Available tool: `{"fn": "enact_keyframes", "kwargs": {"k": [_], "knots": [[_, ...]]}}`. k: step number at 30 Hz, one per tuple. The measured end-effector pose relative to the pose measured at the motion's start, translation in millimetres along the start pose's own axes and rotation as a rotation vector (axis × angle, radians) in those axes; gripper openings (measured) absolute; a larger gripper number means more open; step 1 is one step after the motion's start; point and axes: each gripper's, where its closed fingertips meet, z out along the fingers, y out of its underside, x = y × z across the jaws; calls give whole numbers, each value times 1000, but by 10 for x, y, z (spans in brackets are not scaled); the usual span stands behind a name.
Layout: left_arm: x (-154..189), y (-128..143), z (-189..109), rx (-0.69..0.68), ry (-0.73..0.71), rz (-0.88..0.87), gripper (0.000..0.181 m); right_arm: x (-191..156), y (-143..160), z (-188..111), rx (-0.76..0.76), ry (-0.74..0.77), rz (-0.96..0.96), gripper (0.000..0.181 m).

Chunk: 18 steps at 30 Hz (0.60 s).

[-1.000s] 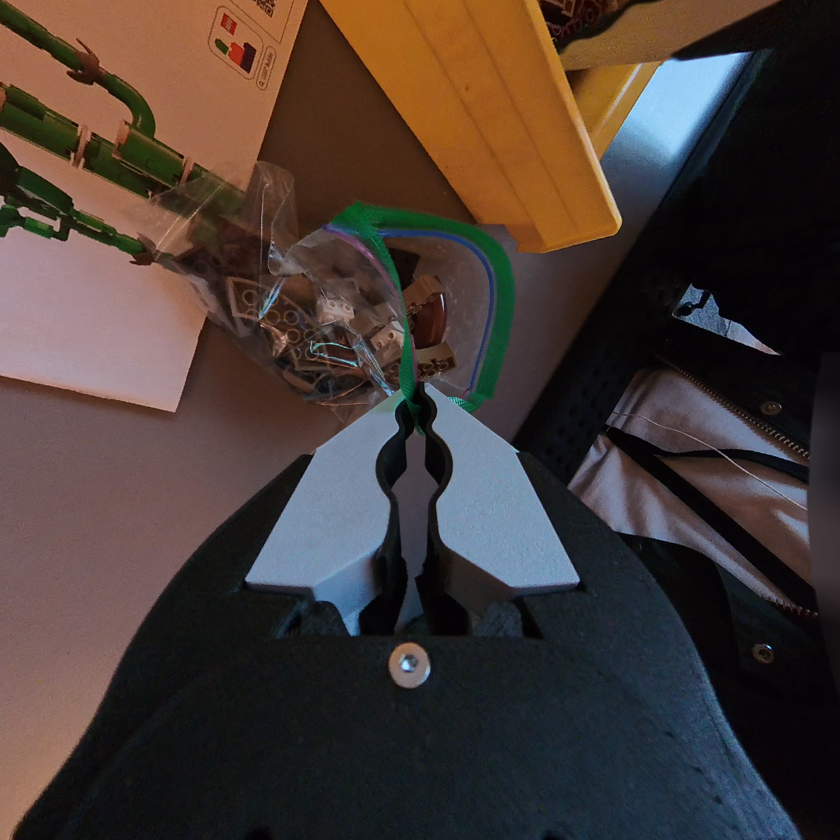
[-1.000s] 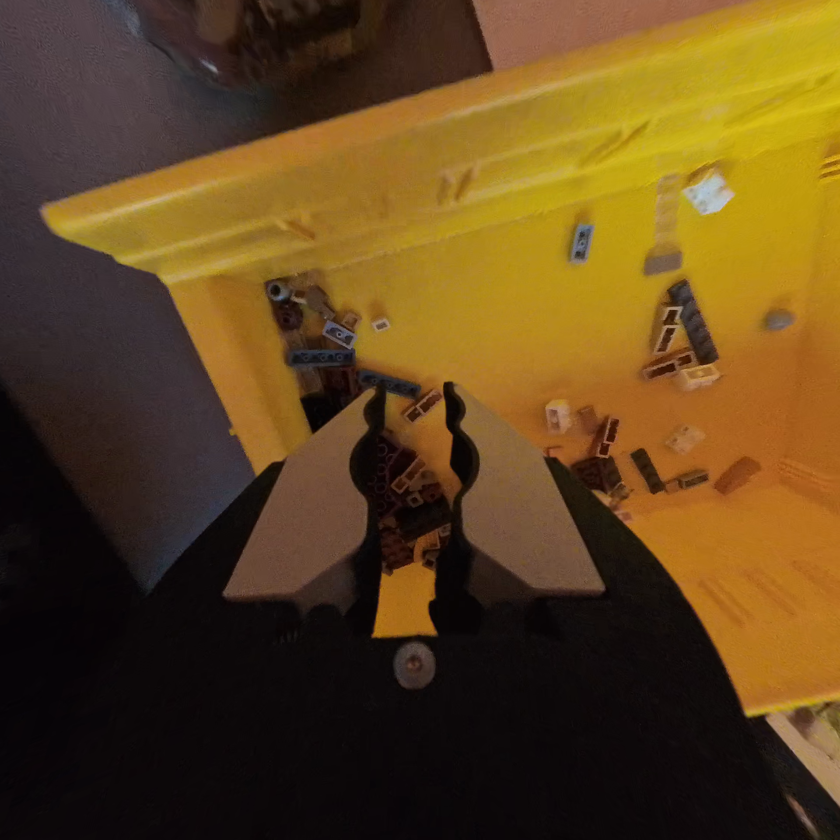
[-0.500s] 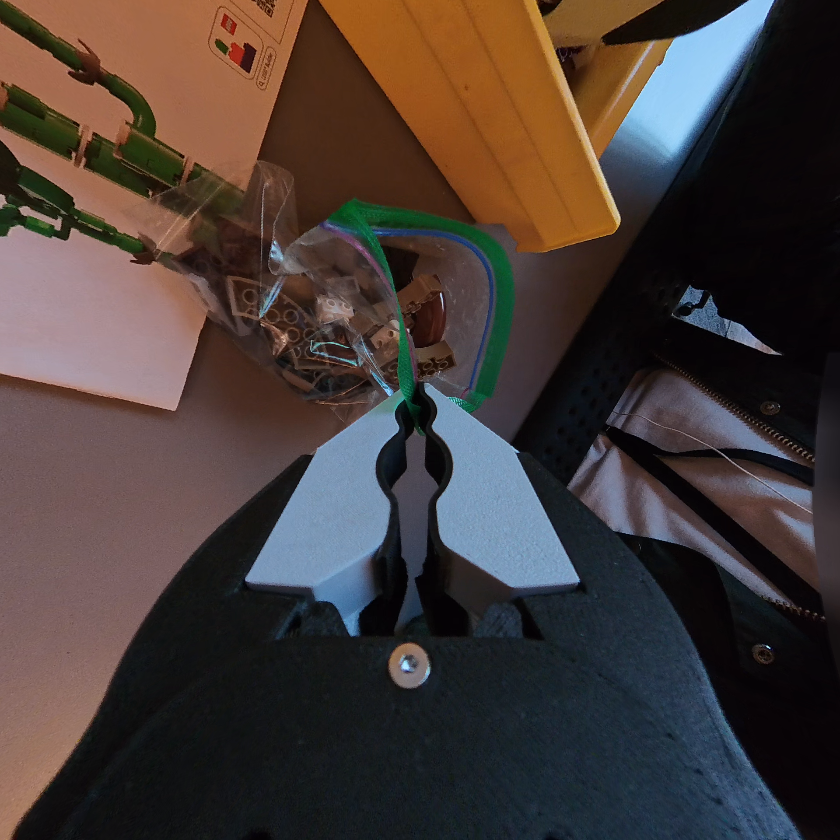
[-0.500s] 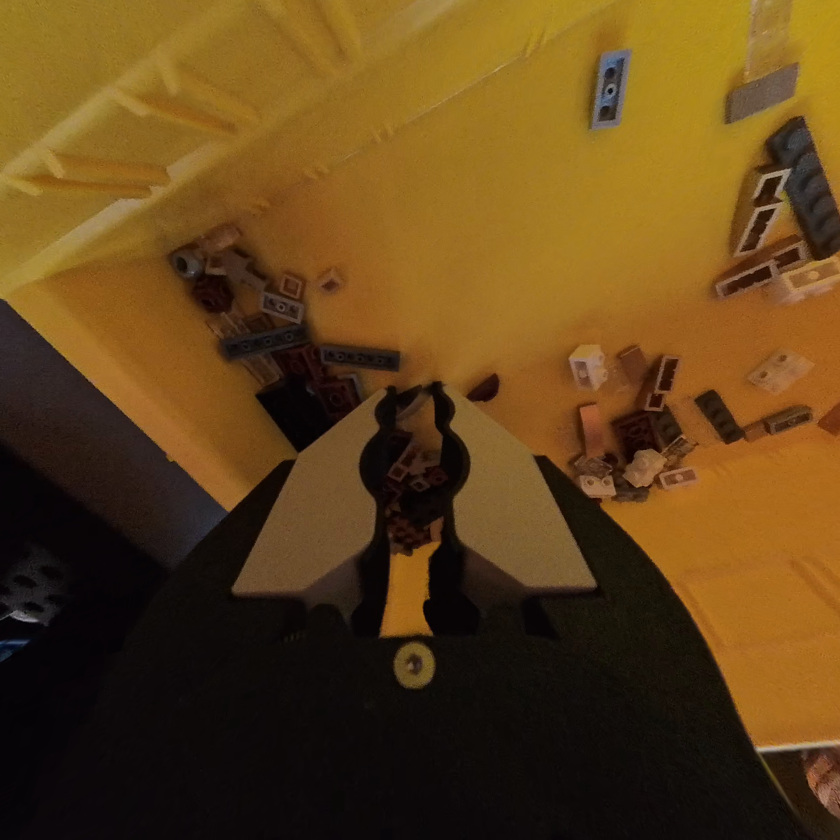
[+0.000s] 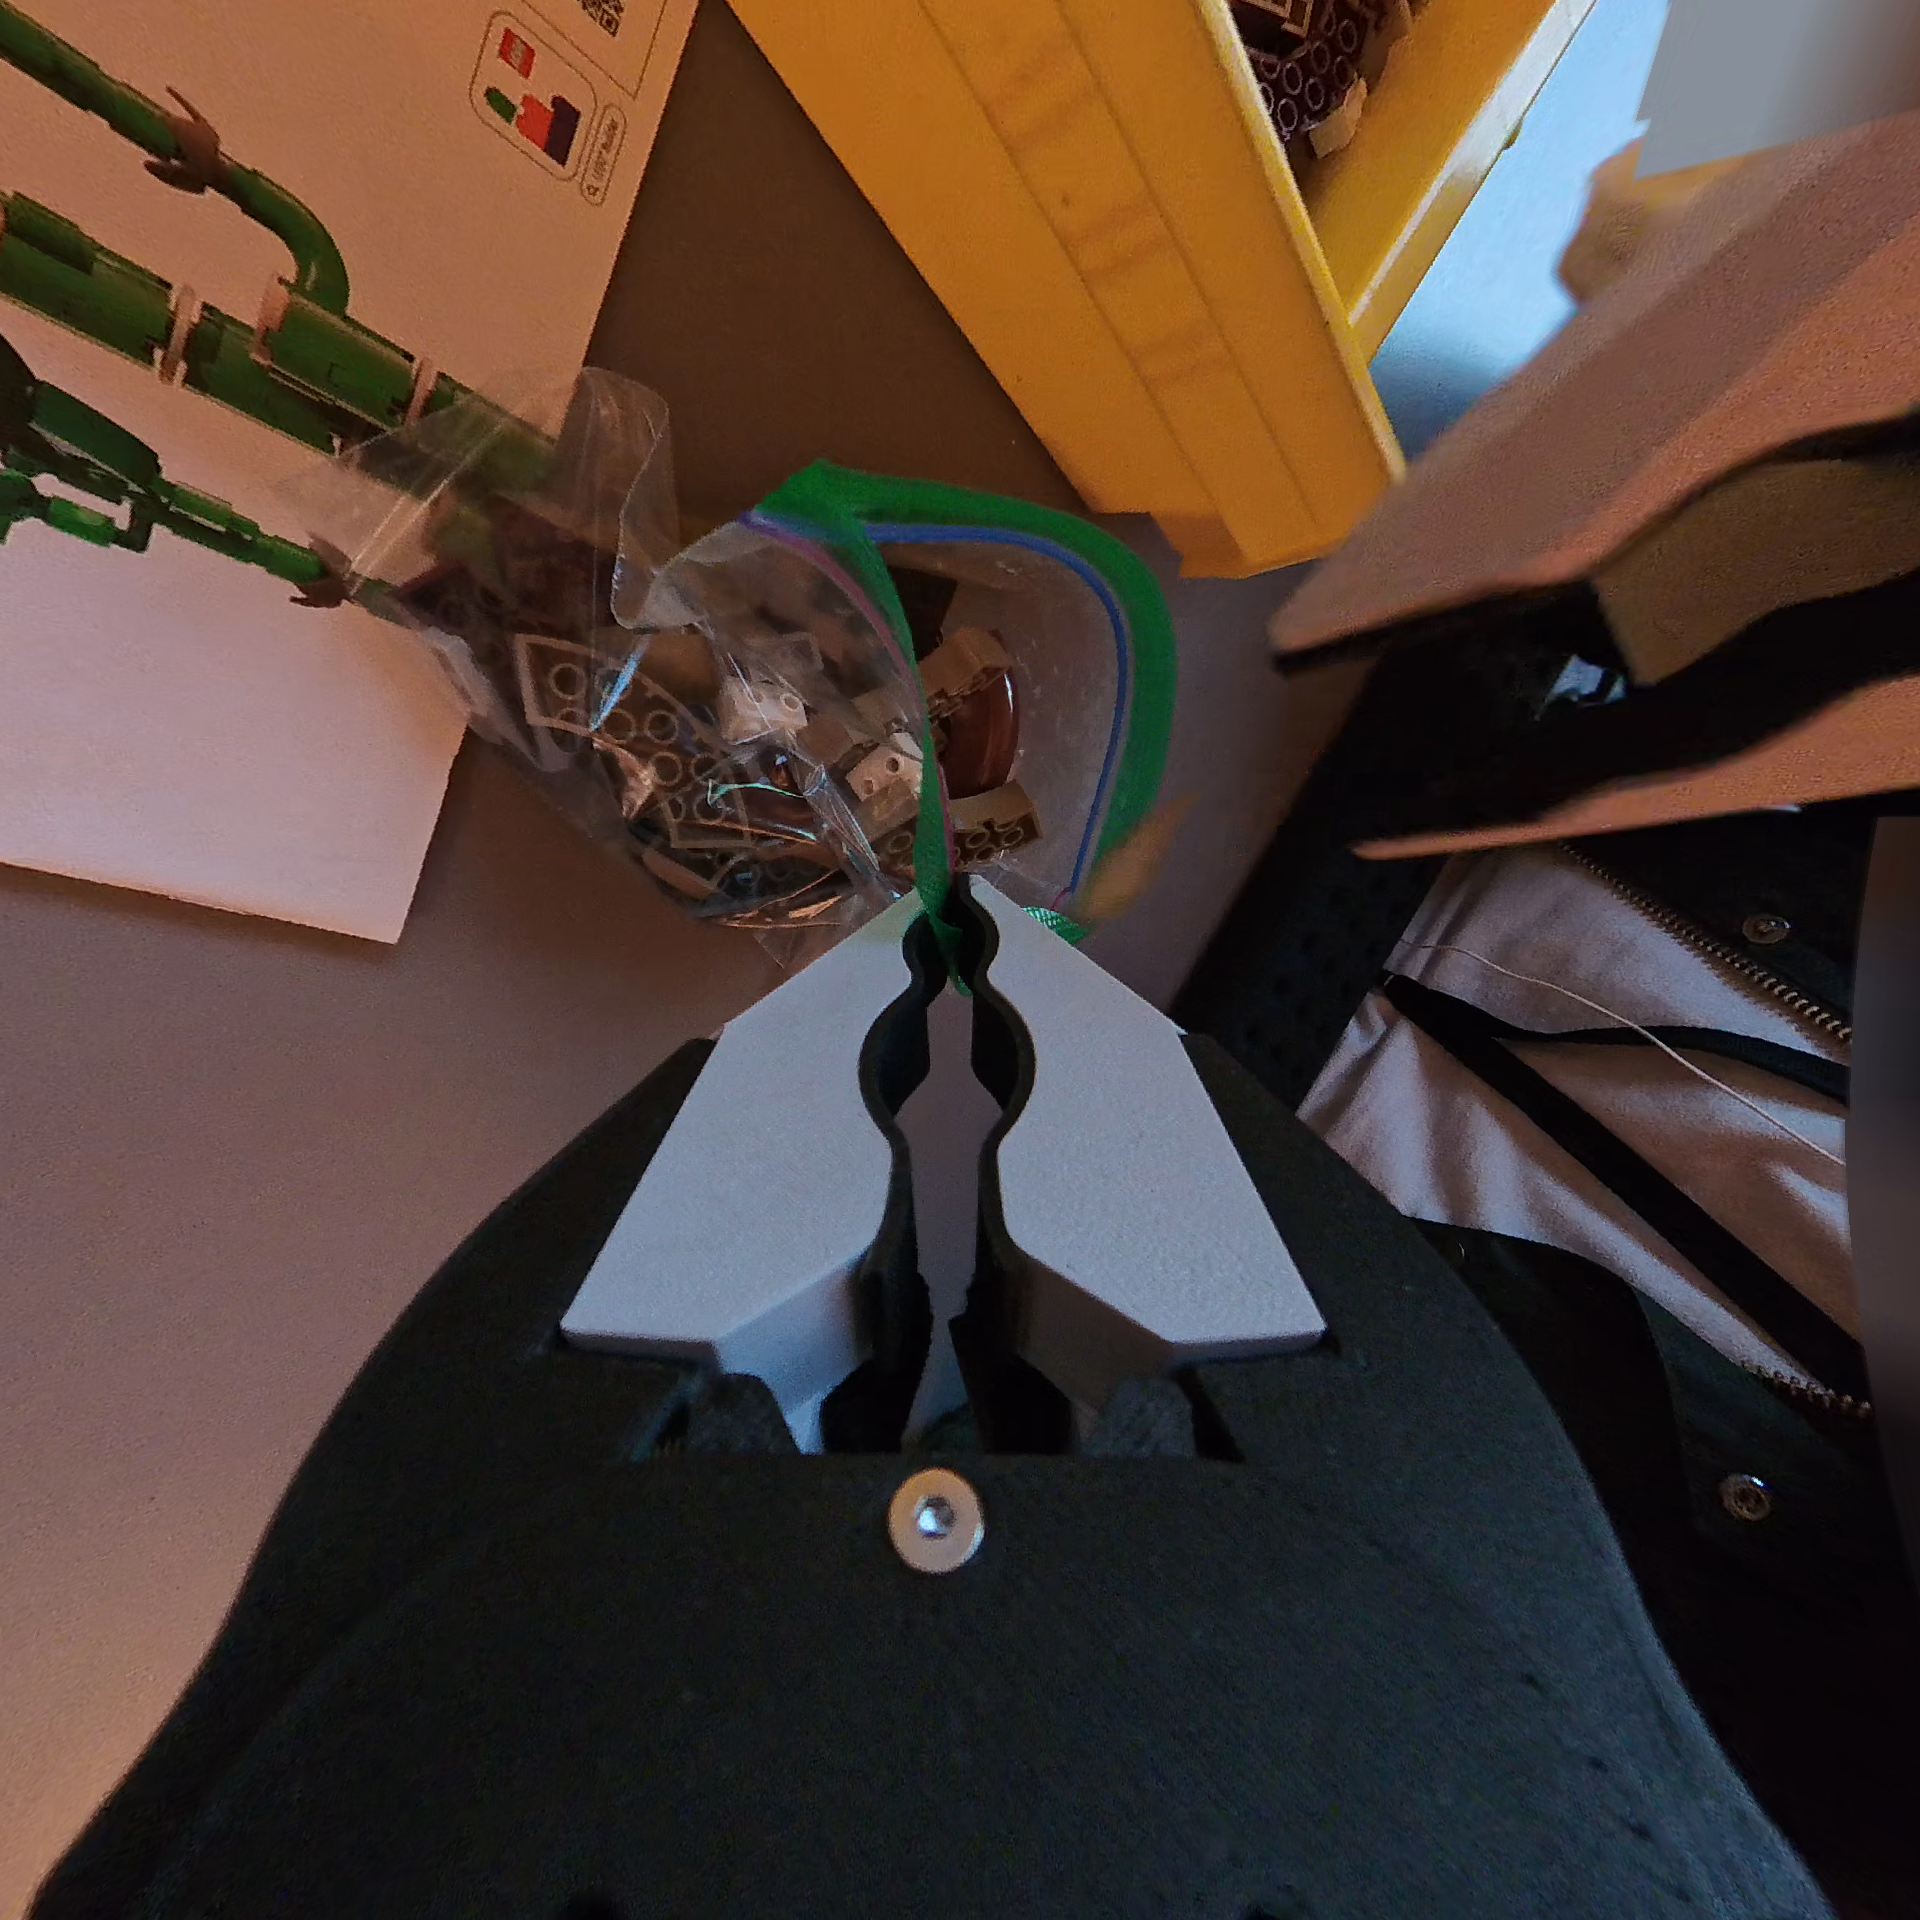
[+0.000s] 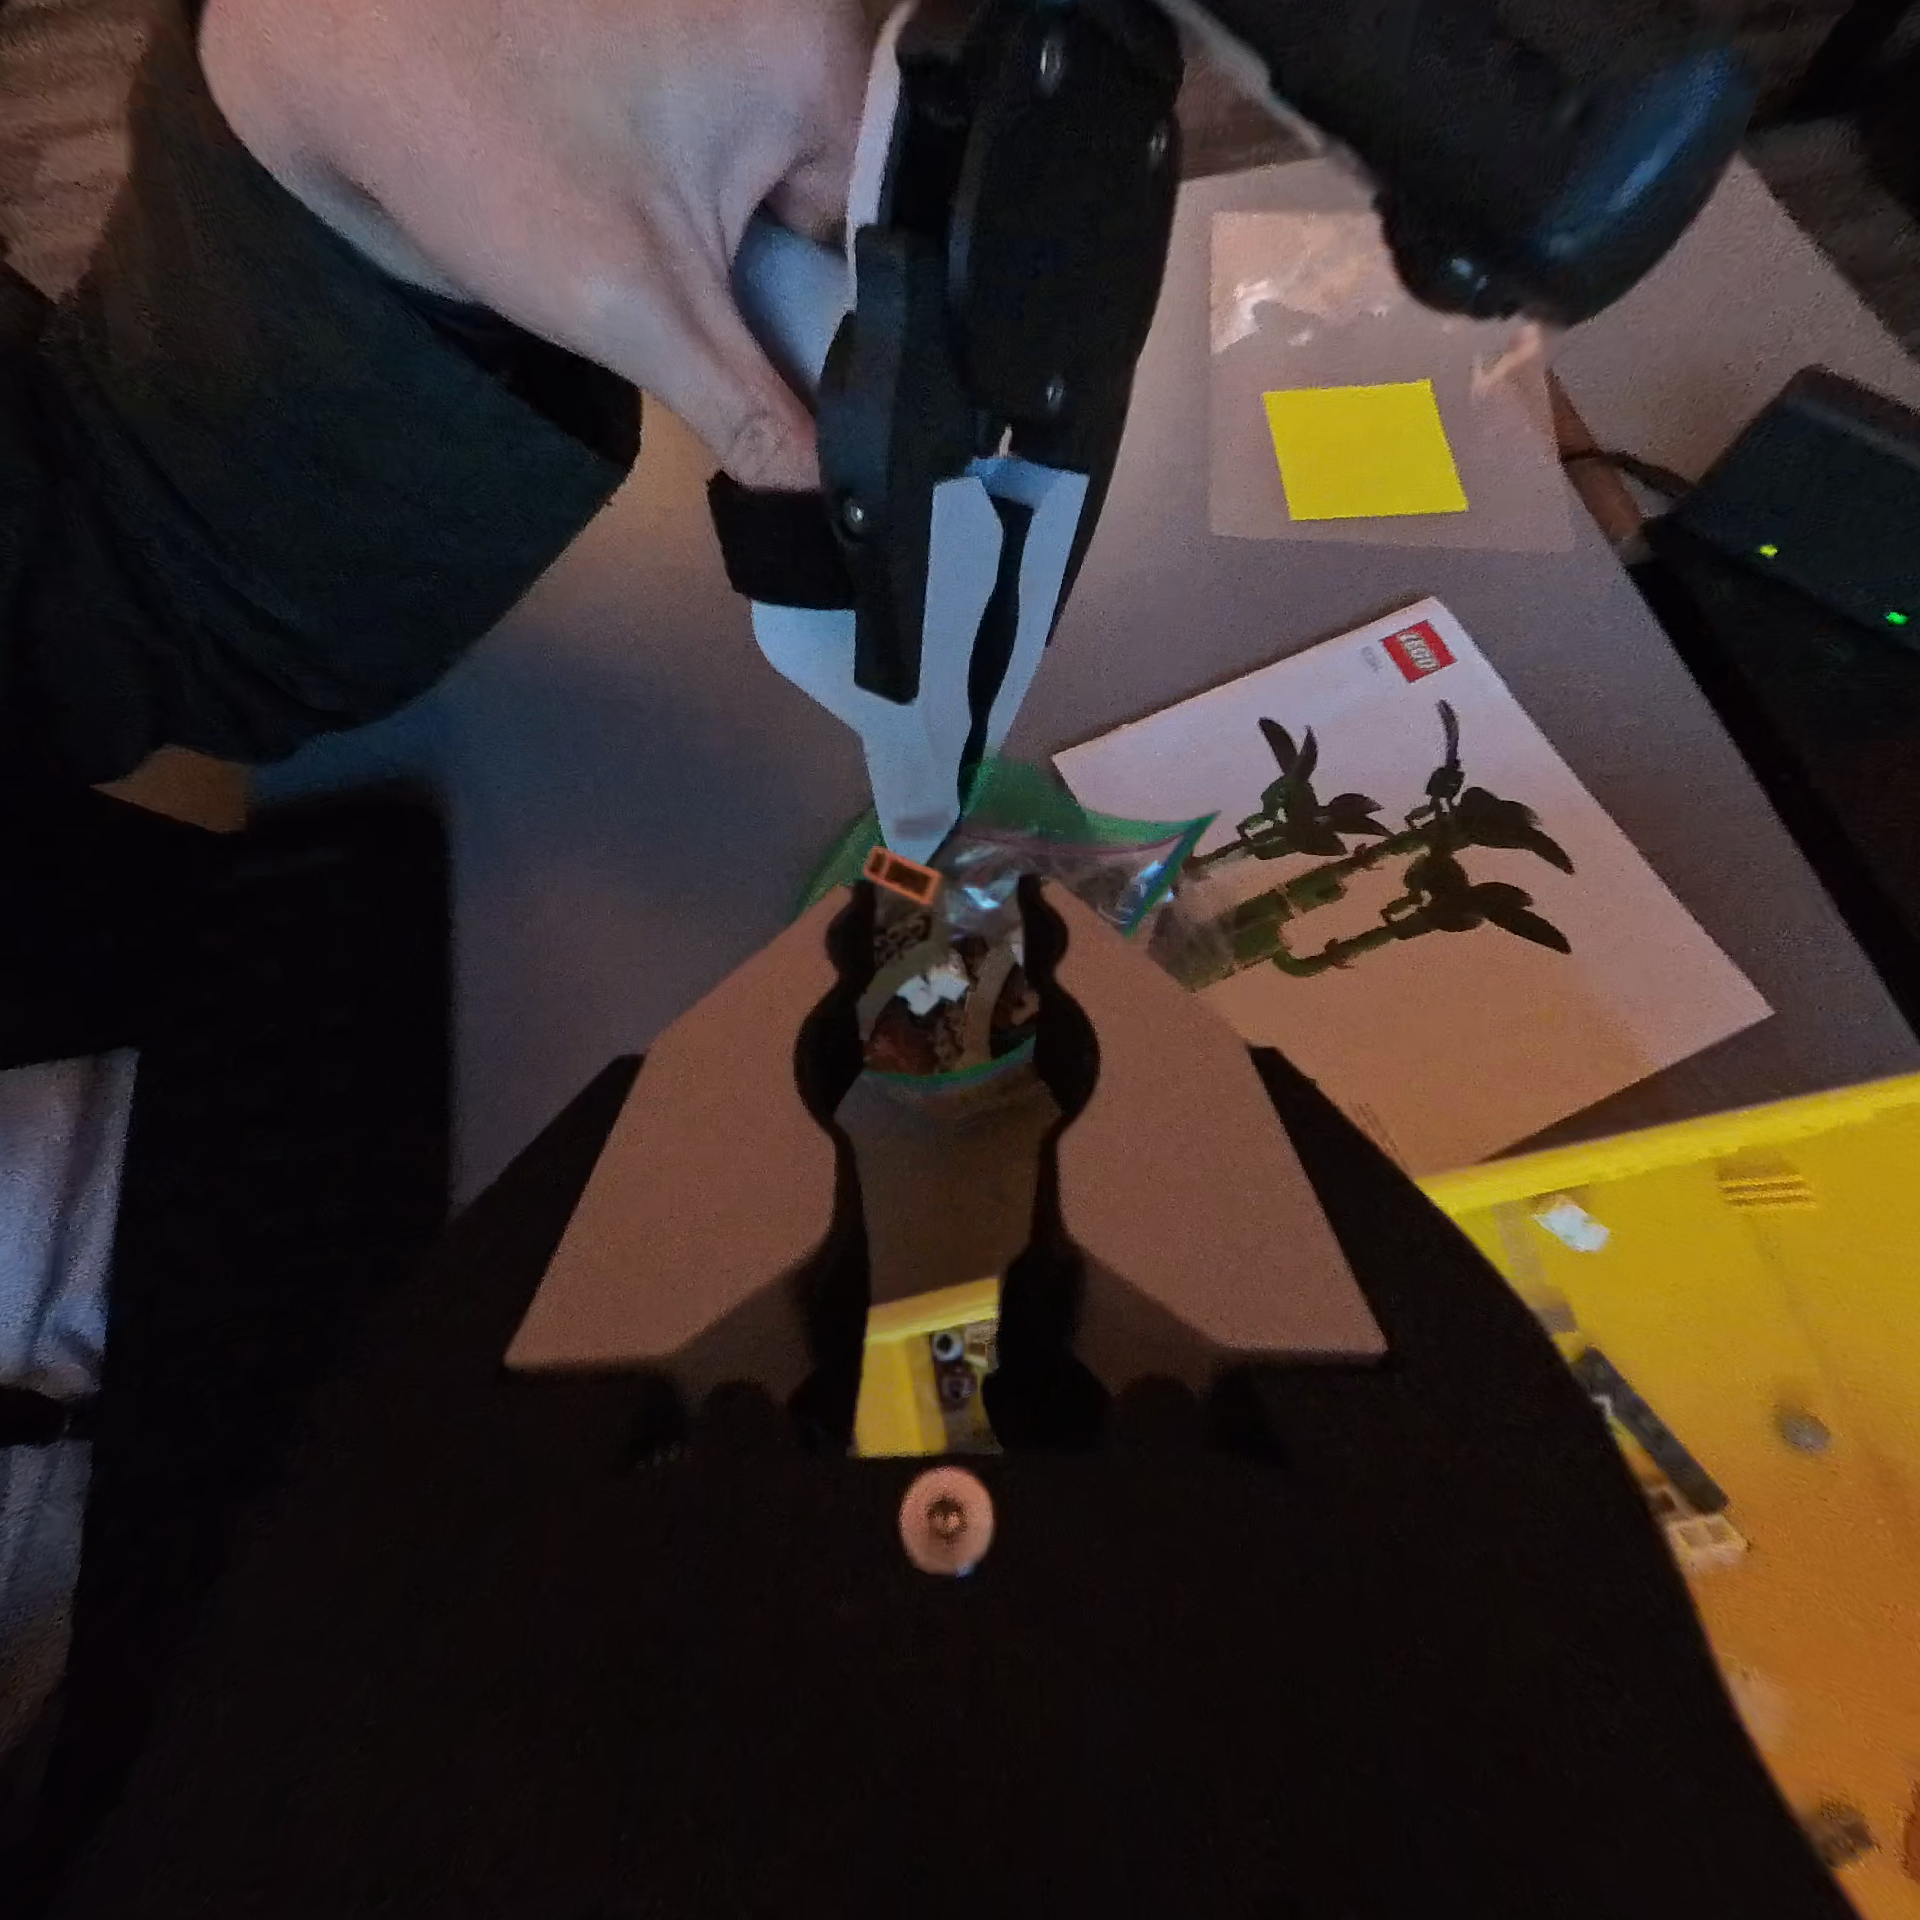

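Note:
My left gripper [image 5: 951, 925] is shut on the green zip rim of a clear plastic bag [image 5: 727, 727] that is full of dark and grey bricks. It holds the bag's mouth open on the table. My right gripper [image 6: 940, 894] hangs just above that mouth with its jaws apart. A small orange brick [image 6: 902, 878] sits loose at its left fingertip, right by the left gripper's tips [image 6: 930, 821]. In the left wrist view the right gripper [image 5: 1320, 748] shows at the right, with an orange blur [image 5: 1132, 852] under it.
A yellow bin [image 6: 1662, 1299] with loose bricks stands beside the bag; it also shows in the left wrist view [image 5: 1143, 260]. An instruction booklet [image 6: 1403, 883] lies behind the bag. A yellow note [image 6: 1361, 447], a black box [image 6: 1818, 520] and a person's hand [image 6: 540, 187] are farther off. The gap from one gripper's tips to the other's is roughly 7 cm. The yellow note [image 6: 1361, 447] is about 30 cm from my left fingertips.
My right gripper has left the yellow bin, come over the bag's mouth, and gone from nearly shut to apart. The left gripper and the bag have not moved.

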Motion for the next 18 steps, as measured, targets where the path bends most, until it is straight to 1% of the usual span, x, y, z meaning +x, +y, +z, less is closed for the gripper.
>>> {"fn": "enact_keyframes", "kwargs": {"k": [2, 4, 6, 9, 11, 13, 14, 16, 18], "knots": [[0, 4, -5, -1, -1, 1, 0, 101, 164, 34, -89, 40, -7, 33], [2, 0, -14, 5, 0, 2, 0, 226, 255, -67, -130, 87, -25, 32], [-3, 1, -22, 6, 0, 0, 0, 287, 396, -208, -186, 85, -31, 32], [-5, 1, -29, 8, 0, 0, 0, 456, 829, -427, -368, 128, -84, 33], [-3, -3, -34, 12, -1, 1, 0, 428, 1205, -522, -504, 60, -85, 32], [-3, -4, -32, 12, -1, 0, 0, 394, 1508, -533, -590, -15, -74, 30], [-4, -4, -28, 11, -1, 0, 0, 433, 1618, -514, -621, -20, -68, 29], [-3, -1, -19, 6, -1, -1, 0, 520, 1755, -445, -659, -18, -35, 29], [-1, 0, -18, 5, 0, 1, 0, 543, 1799, -369, -648, -32, -39, 26]]}}
